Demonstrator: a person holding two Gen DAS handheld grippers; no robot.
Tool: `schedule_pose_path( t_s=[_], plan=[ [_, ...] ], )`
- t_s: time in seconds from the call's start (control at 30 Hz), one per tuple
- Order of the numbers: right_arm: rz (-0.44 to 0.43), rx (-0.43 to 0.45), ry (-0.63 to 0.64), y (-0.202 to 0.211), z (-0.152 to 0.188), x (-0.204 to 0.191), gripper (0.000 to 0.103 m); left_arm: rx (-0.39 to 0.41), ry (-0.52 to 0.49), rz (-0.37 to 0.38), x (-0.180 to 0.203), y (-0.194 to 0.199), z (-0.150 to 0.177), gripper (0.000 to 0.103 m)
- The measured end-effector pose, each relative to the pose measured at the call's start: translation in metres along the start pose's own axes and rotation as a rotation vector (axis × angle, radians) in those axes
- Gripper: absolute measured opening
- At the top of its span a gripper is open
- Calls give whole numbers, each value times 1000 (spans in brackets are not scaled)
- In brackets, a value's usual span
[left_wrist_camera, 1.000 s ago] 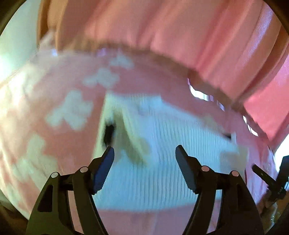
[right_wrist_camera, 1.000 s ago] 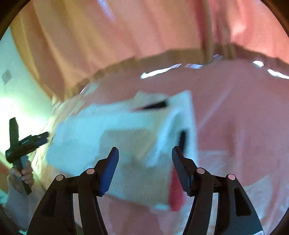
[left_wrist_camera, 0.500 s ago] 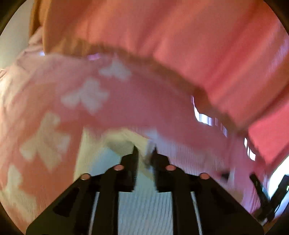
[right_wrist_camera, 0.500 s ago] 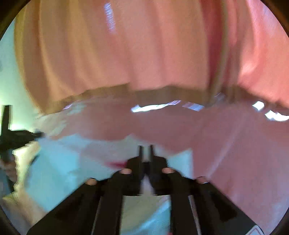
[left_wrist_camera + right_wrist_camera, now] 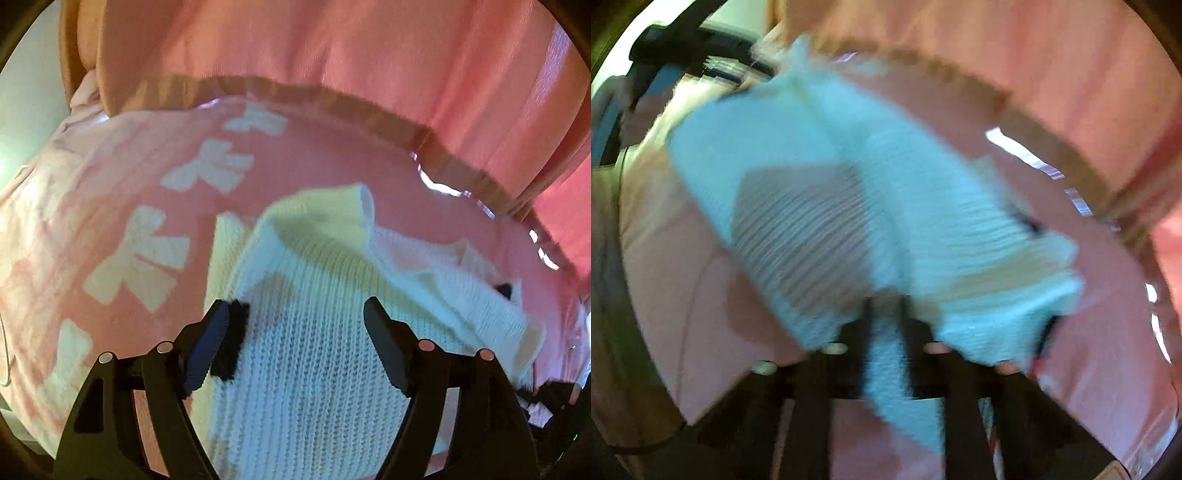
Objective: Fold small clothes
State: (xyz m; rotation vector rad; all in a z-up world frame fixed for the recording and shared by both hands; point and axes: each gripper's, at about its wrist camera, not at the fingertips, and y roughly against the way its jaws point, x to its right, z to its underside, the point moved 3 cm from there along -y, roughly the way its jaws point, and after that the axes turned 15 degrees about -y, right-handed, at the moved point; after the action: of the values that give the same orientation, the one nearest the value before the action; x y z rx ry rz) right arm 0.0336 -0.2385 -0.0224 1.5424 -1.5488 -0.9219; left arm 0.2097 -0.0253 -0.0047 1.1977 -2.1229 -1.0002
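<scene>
Pink curtain (image 5: 332, 48) behind, hanging to a pink bedspread (image 5: 110, 177) printed with white bows (image 5: 136, 254). On the spread, a white ribbed knit garment (image 5: 306, 354), partly folded, one corner turned up. Left wrist view: sharp, knit rows clear; left gripper (image 5: 299, 314) over the garment, jaws opening, standing wide, knit below them, nothing pinched. Right wrist view: blurred; right gripper (image 5: 886, 314) nipped closed on a fold of the garment (image 5: 849, 206).
</scene>
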Motion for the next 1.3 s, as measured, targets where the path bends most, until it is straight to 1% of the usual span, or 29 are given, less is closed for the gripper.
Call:
schedule_pose_path(
  t_s=[0.03,0.07,0.1,0.13,0.17,0.2,0.27,0.3,0.33,0.37,0.43,0.47,0.5,0.53,0.6,0.67,0.7,0.73,0.77,0.87,0.9,0.93,1.03,1.1,1.13,1.17,1.2,1.23,1.3],
  plan=[
    [1,-17,29,-8,1,-4,2,-3,7,11,1,-2,-1,73],
    [21,-11,45,-13,-5,-1,0,3,18,23,2,-2,-3,73],
    [38,7,29,-16,-16,8,0,12,22,24,3,-2,-7,73],
    [96,93,-81,-12,-38,32,0,19,22,17,4,-2,-10,73],
    [167,179,-190,-4,-54,56,5,26,19,7,5,-2,-12,73],
    [229,283,-309,12,-70,83,13,34,12,-2,7,-2,-15,73],
    [243,366,-392,30,-73,103,16,45,5,-26,9,-3,-19,73],
    [213,385,-438,36,-69,111,24,45,3,-30,9,-5,-20,74],
    [166,368,-476,38,-60,114,28,38,1,-33,9,-8,-20,75],
    [158,341,-491,35,-55,116,30,28,2,-39,8,-11,-20,75],
    [171,253,-515,25,-41,115,31,10,9,-60,4,-16,-20,76],
    [170,222,-525,20,-38,116,40,7,12,-70,2,-17,-19,76],
    [169,204,-538,18,-34,115,52,-1,15,-87,-1,-19,-17,77],
    [159,187,-570,16,-29,116,54,-13,26,-109,-6,-21,-15,77],
    [145,154,-592,14,-20,115,55,-40,61,-147,-19,-26,-9,77],
    [154,117,-609,7,-17,119,55,-60,102,-162,-33,-34,-5,77],
    [140,89,-635,5,-8,118,55,-76,126,-166,-40,-39,-4,75],
    [120,72,-656,4,-4,118,55,-93,153,-158,-48,-45,-1,69],
    [93,54,-689,3,3,118,55,-101,169,-138,-52,-49,1,66],
    [84,44,-745,8,24,114,56,-108,219,-75,-54,-41,12,63],
    [94,53,-751,12,31,112,56,-102,218,-50,-51,-33,17,66],
    [89,59,-760,16,37,110,56,-94,207,-10,-45,-22,26,73],
    [-2,57,-800,20,52,106,56,-67,196,31,-36,-2,47,76],
    [-14,42,-789,19,57,103,56,-71,178,46,-30,1,61,75],
    [-14,38,-780,18,56,102,55,-77,157,53,-26,2,69,68],
    [-18,39,-770,17,54,103,40,-76,131,36,-22,3,74,58],
    [-37,51,-764,19,53,103,5,-76,109,19,-21,4,77,36],
    [-48,64,-767,23,52,104,8,-71,84,23,-19,7,78,27],
    [-72,134,-771,42,49,105,7,-35,99,52,-22,20,78,23]
  ],
)
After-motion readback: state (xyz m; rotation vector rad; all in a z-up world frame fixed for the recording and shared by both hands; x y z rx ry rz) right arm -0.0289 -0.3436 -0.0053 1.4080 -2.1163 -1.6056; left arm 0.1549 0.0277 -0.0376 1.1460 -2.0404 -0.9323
